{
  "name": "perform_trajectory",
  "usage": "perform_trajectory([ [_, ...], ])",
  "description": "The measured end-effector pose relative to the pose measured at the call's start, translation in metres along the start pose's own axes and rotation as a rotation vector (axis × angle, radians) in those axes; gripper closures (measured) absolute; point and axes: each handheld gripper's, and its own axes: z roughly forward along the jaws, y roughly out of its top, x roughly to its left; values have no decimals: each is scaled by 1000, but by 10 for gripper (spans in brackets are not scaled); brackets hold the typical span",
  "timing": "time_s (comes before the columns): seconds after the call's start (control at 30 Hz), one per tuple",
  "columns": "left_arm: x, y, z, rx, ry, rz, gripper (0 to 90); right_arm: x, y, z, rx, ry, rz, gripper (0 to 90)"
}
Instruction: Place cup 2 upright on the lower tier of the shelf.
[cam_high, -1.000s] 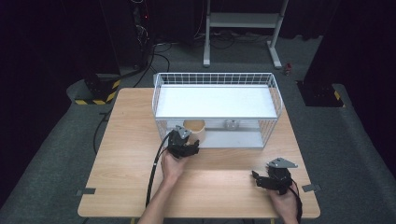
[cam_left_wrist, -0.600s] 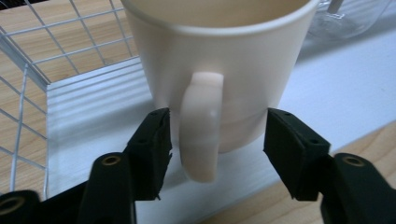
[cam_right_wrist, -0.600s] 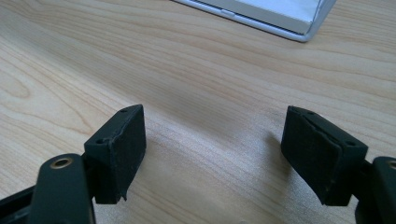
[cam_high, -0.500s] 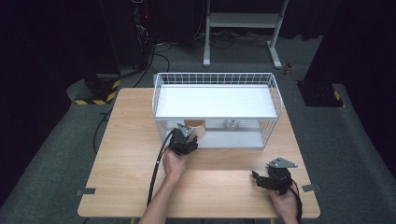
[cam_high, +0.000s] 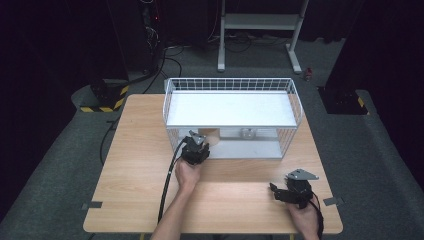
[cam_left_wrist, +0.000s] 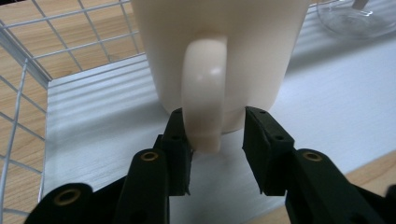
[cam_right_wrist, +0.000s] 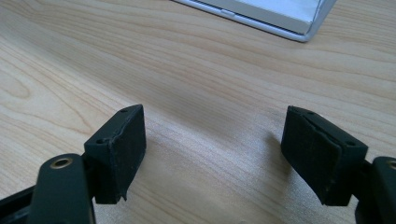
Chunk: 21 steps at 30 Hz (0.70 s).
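A cream mug (cam_left_wrist: 219, 42) stands on the white lower shelf (cam_left_wrist: 107, 140) of a wire rack (cam_high: 230, 85), its handle (cam_left_wrist: 204, 93) facing me. My left gripper (cam_left_wrist: 217, 133) is open with its jaws on either side of that handle; the left jaw touches it and the right jaw stands apart. In the high view the left gripper (cam_high: 196, 147) sits at the rack's front left, by the mug (cam_high: 211, 134). My right gripper (cam_high: 275, 191) rests low over the table's front right, open (cam_right_wrist: 215, 140), with bare wood between its jaws.
A clear glass item (cam_left_wrist: 355, 18) stands on the same shelf to the mug's right (cam_high: 246, 133). Wire mesh (cam_left_wrist: 18, 93) walls the shelf's left side. The rack's white upper shelf (cam_high: 230, 109) covers the lower one. The wooden table (cam_high: 140, 165) spreads around the rack.
My left gripper has edged forward into the rack's lower shelf toward the mug. The right gripper has stayed put.
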Motion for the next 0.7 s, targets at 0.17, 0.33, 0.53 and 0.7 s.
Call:
perform_trajectory([
  [0.17,-1,5,3,21,12,22,659,0,0,0,-1,0,-2,223],
  [0.33,0,8,8,31,6,7,704,0,0,0,-1,0,2,223],
  [0.53,2,7,13,29,7,-27,735,0,0,0,0,0,4,223],
  [0.7,3,9,6,17,-29,-24,566,0,0,0,-1,-2,1,223],
])
